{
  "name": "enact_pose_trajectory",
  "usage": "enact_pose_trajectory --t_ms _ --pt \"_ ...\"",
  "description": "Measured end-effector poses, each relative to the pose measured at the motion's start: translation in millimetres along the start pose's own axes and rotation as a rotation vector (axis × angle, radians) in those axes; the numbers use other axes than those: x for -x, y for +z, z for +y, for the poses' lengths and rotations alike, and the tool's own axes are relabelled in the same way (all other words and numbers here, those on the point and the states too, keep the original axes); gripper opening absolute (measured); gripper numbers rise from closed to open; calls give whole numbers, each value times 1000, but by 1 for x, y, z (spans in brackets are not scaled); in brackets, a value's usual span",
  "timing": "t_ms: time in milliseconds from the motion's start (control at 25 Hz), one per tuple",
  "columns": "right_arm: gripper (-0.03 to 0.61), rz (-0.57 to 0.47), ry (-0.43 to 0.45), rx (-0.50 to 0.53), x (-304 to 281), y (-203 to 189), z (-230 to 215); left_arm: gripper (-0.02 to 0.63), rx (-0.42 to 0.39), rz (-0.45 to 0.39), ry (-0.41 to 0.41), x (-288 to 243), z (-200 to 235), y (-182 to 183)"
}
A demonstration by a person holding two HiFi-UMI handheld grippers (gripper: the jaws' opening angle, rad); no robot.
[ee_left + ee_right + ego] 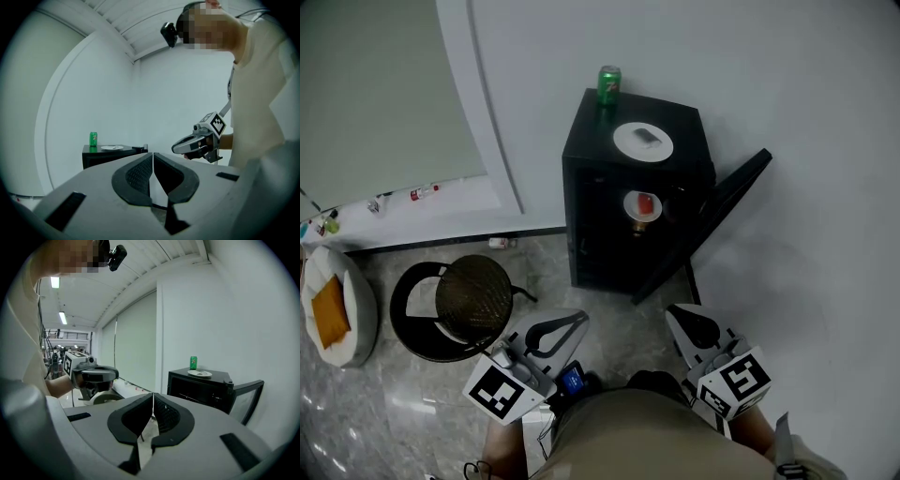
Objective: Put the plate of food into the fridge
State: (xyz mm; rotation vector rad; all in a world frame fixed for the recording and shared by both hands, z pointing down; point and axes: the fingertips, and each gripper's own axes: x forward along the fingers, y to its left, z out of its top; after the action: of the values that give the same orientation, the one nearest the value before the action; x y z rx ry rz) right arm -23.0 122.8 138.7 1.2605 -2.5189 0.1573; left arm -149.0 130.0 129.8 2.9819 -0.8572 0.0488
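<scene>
White walls meet a grey marbled floor [394, 412]; a black fridge [609, 234] stands against the wall, its door [717, 220] swung open towards the right gripper [672, 312]; a plate with red food [643, 206] sits inside; another white plate [643, 141] and a green can [609, 82] rest on top; a round dark woven stool [473, 295] stands left of the fridge, apart from it; the left gripper [579, 319] and the right both have jaws pressed together, empty.

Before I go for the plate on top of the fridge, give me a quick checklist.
1. Fridge door open: ok.
2. Top plate free to grab, can standing apart from it: ok.
3. Left gripper open for a grasp: not ok, jaws shut, empty.
4. Right gripper open for a grasp: not ok, jaws shut, empty.
5. Space inside the fridge: cannot tell; a second plate with something red already sits there.
</scene>
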Motion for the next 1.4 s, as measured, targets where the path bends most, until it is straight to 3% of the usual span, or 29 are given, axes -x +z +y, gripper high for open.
enact_pose_trajectory --t_ms 320,640,960,1200,1400 --pt "21 -12 19 -19 -15 1 -11 16 11 9 9 -12 12 -2" --pt "21 -69 88 -46 -36 7 -42 17 -2 43 81 -34 26 -3" --pt "21 -69 132 -85 -52 1 -90 17 -17 94 115 -79 40 -3" --pt "21 -59 235 -160 -59 -3 -118 16 -29 121 134 -119 46 0" --pt "23 -43 260 -173 -62 -13 -149 17 -34 150 145 -152 50 3"
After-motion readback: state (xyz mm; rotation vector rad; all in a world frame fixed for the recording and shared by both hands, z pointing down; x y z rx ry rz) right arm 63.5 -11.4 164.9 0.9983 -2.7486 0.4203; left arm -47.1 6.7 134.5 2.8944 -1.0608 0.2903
